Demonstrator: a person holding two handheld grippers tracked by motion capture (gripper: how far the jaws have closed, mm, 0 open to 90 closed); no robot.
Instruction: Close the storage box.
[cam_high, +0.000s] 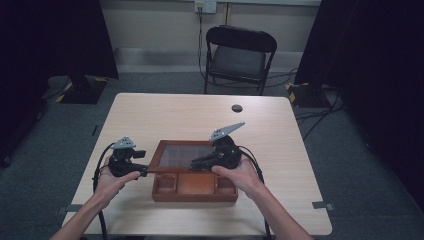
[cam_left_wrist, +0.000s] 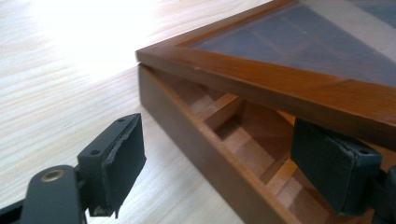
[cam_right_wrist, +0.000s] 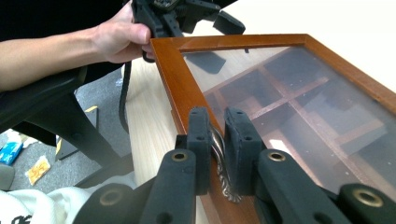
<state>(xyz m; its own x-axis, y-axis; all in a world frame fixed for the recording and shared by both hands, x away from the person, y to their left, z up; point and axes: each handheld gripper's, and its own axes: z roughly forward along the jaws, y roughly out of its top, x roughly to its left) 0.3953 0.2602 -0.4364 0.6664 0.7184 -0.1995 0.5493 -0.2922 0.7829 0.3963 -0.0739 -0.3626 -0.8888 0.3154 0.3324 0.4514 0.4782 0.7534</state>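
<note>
presently, on the pale wood-grain table (cam_high: 165, 112), near its front edge: one reddish-brown wooden compartment box (cam_high: 195, 192) with a hinged glass-paned lid (cam_high: 182, 155), the lid raised partway off the base.

right gripper (cam_high: 200, 162): held in the person's right hand (cam_high: 240, 175) at the lid's front rail. in the right gripper view its two black jaws are clenched on a small ornate metal handle (cam_right_wrist: 219, 161) fixed to the lid's wooden frame, one pad (cam_right_wrist: 200, 140) on each side of it, pads touching the metal. through the glass, the box's wooden dividers show below.

left gripper (cam_high: 142, 167): held in the person's left hand (cam_high: 112, 180) at the box's left front corner. in the left gripper view its jaws stand wide apart, released, grasping nothing. the left-hand pad (cam_left_wrist: 123, 161) hangs over bare table just beside the box's outer wall; the right-hand pad (cam_left_wrist: 329, 168) sits over the open compartments, under the lifted lid frame (cam_left_wrist: 280, 88). the box wall runs between the two pads; whether either pad touches the wood i cannot tell.

box interior: several small compartments visible along the front row in the high view; contents cannot be made out.

background: one black folding chair (cam_high: 240, 55) beyond the far side of the table; a small dark round grommet (cam_high: 237, 108) set in the tabletop, well apart from the box.
</note>
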